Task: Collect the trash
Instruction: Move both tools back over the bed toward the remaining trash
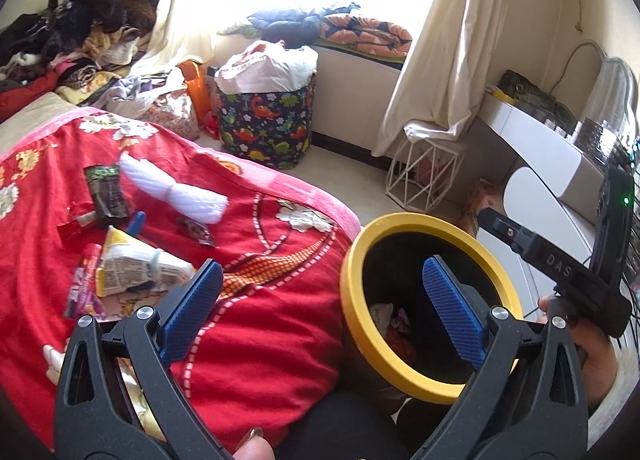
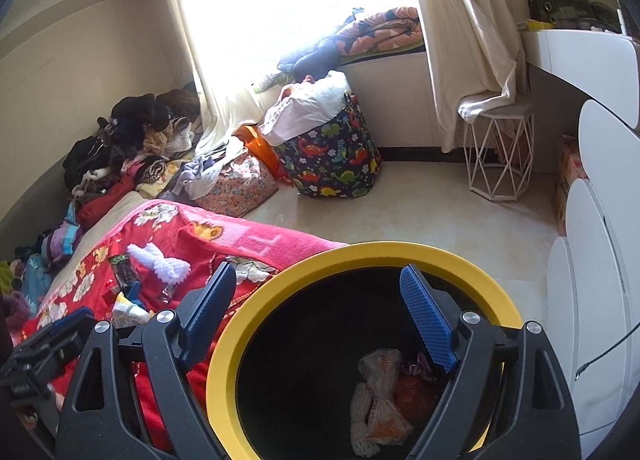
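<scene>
Wrappers are lying on the red blanket (bed beside window); you are holding both the left gripper and right gripper wide, empty, over the yellow-rimmed bin.

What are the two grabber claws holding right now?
Nothing. The left gripper is open over the red blanket, and the right gripper is open above the yellow-rimmed bin. Wrappers lie inside the bin.

left claw spread wide and holding nothing, right claw likewise agape, both angled downward
</scene>
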{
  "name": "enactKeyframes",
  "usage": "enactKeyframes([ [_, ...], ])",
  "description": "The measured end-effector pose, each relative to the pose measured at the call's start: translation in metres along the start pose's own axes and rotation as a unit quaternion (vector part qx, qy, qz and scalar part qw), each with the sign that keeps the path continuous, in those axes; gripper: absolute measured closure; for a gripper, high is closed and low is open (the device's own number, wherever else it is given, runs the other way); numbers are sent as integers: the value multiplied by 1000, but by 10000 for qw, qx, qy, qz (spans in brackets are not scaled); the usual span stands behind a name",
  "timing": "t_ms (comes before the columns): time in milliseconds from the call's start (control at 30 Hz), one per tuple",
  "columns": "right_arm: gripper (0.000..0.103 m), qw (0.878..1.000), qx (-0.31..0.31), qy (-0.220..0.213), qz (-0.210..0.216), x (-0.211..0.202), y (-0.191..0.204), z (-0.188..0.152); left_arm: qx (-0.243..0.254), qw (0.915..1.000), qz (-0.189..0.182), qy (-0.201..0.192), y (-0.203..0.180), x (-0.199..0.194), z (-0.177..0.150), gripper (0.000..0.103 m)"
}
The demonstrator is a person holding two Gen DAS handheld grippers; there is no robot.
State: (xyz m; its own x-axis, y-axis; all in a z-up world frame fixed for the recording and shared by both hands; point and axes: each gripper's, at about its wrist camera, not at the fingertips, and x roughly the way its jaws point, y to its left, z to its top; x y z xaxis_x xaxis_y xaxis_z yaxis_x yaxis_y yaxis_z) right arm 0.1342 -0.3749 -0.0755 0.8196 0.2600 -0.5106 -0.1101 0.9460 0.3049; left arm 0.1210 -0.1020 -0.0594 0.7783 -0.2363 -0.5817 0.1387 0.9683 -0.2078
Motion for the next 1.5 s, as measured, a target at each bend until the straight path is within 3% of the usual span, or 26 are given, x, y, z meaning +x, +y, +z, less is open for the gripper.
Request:
enactKeyframes([
  [300,21,9989,-430,-16,179,1,34,-7,-162,9994,230,-216,31,-15,13,11],
  [633,21,9941,-856,-37,659,-2,82,-19,-398,9974,483,-352,65,-28,20,11],
  [1000,21,9853,-1392,201,966,7,126,-32,-767,9932,736,-466,108,-40,26,11],
  [1500,21,9658,-2182,570,1279,38,187,-46,-1291,9838,1215,-264,179,-55,8,11],
])
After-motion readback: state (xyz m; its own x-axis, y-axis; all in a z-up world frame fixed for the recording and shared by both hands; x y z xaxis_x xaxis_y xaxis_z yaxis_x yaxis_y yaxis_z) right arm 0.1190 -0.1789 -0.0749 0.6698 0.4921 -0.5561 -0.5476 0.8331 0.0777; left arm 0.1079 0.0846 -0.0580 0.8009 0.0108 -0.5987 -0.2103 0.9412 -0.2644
